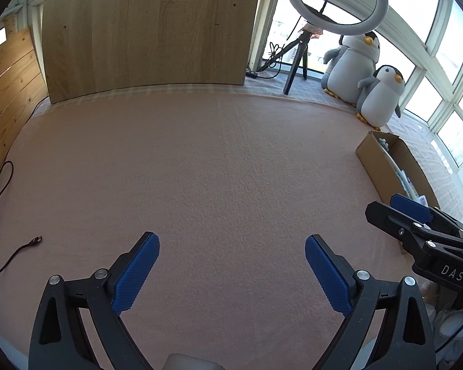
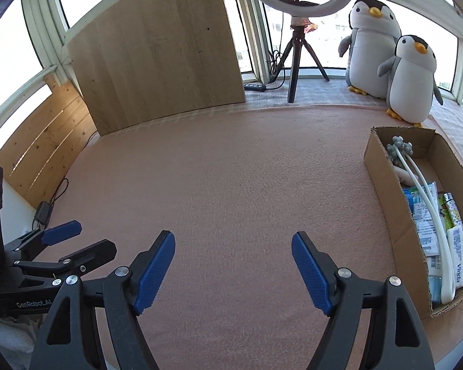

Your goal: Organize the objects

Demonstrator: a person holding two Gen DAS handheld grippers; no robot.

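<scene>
Both hand-held grippers, left (image 1: 231,273) and right (image 2: 233,269), hover with jaws apart and empty over the bare pink surface (image 2: 225,185). The cardboard box (image 2: 385,185) on the right already holds soft tissue packets (image 2: 458,265) and a white bendy stem (image 2: 432,212). These look light and squashy, best pinched mid-body.

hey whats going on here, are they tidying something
A person holds a gripper in each hand over a pink mat, and both the left gripper and the right gripper are open and empty. The items look already gathered: a cardboard box on the right holds packets, a tube and a long white tool. Nothing loose is left on the mat in front of them. Two plush penguins sit behind the box.
</scene>
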